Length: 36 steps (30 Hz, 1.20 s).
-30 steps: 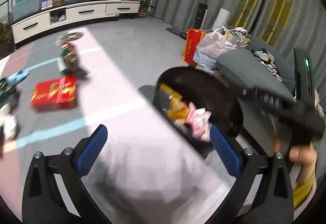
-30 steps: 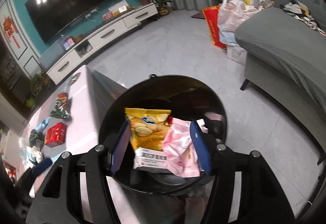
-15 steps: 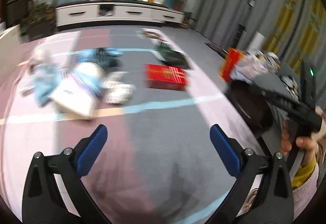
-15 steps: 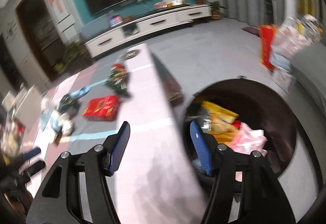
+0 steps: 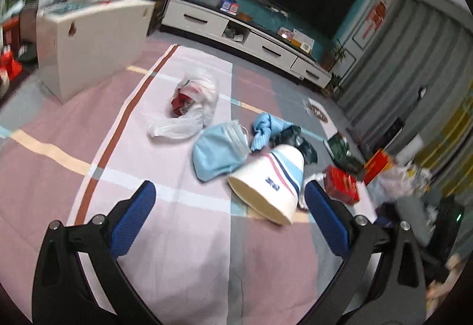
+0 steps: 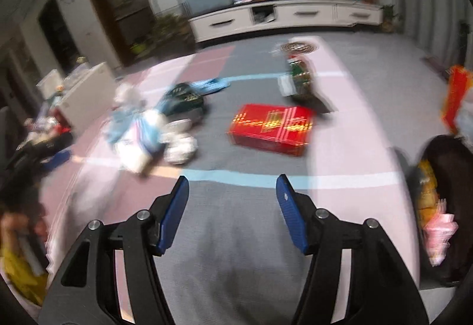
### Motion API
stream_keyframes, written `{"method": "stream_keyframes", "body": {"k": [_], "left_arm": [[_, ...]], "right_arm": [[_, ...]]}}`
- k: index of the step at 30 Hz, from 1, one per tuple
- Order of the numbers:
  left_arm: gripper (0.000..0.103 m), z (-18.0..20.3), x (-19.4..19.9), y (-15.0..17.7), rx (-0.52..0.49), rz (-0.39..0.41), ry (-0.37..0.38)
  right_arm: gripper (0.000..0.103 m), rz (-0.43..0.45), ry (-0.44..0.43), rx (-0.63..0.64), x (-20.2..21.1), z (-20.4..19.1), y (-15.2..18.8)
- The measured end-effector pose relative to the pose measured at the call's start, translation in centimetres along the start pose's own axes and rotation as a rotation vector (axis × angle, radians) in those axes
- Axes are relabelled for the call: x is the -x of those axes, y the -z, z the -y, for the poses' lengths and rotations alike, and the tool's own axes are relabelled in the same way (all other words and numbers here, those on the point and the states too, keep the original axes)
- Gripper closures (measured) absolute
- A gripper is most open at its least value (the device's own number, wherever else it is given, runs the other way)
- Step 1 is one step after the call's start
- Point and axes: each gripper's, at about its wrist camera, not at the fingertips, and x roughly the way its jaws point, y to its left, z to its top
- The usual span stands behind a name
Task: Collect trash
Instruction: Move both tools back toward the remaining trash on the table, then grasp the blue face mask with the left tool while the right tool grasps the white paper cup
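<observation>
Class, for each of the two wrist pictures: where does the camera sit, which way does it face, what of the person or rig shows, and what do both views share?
Left wrist: behind the open left gripper, facing down over the striped cloth at a tipped paper cup and blue mask.
Right wrist: behind the open right gripper, facing the red box; black bin at right.
Shared: cup, red box, TV cabinet.

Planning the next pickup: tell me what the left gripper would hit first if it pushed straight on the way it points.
Probably the bare tablecloth. The left gripper is open and empty, angled down at the cloth. The white paper cup on its side lies just right of that line, near the right finger; depth is hard to judge.
</observation>
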Motion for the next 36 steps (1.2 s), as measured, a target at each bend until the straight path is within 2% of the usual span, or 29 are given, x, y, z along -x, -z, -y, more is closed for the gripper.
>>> {"method": "stream_keyframes", "body": {"k": [4, 9, 15, 21, 24, 26, 29, 31, 32, 34, 36], "left_arm": [[0.003, -1.0, -1.3, -0.8, 0.062, -0.015, 0.039], [0.003, -1.2, -3.5, -2.0, 0.101, -0.031, 0.056], [0.004, -0.6, -6.2, -3.4, 0.119, -0.061, 0.106], [0.011, -0.9, -8.5, -3.9, 0.147, -0.077, 0.090], [0.021, -1.0, -9.3, -4.0, 0.152, -0.083, 0.079], [0.026, -1.1, -9.8, -4.0, 0.151, -0.088, 0.075], [0.040, -1.2, -10.4, -3.8, 0.150, -0.097, 0.059], [0.057, -1.5, -10.7, -3.6, 0.146, -0.106, 0.059], [0.061, -1.5, -10.8, -3.5, 0.143, -0.107, 0.053], [0.081, -1.5, -10.6, -3.2, 0.139, -0.110, 0.041], [0.087, -1.6, -10.2, -3.1, 0.140, -0.100, 0.039]], "right_arm": [[0.042, -0.057, -0.168, -0.057, -2.4, -2.6, -0.5], [0.042, -0.115, -0.311, -0.154, -5.1, -4.9, -1.3], [0.042, -0.171, -0.360, -0.238, -8.5, -6.8, -2.0], [0.043, -0.193, -0.324, -0.270, -10.6, -7.7, -2.3], [0.045, -0.199, -0.323, -0.303, -11.6, -7.5, -2.3], [0.049, -0.191, -0.329, -0.316, -12.0, -7.5, -2.3], [0.058, -0.184, -0.321, -0.316, -12.1, -7.6, -2.3], [0.064, -0.177, -0.316, -0.317, -12.0, -7.4, -2.2], [0.065, -0.177, -0.316, -0.320, -11.9, -7.2, -2.2], [0.070, -0.175, -0.312, -0.322, -11.7, -7.1, -2.0], [0.073, -0.165, -0.317, -0.314, -11.5, -7.2, -2.1]]}}
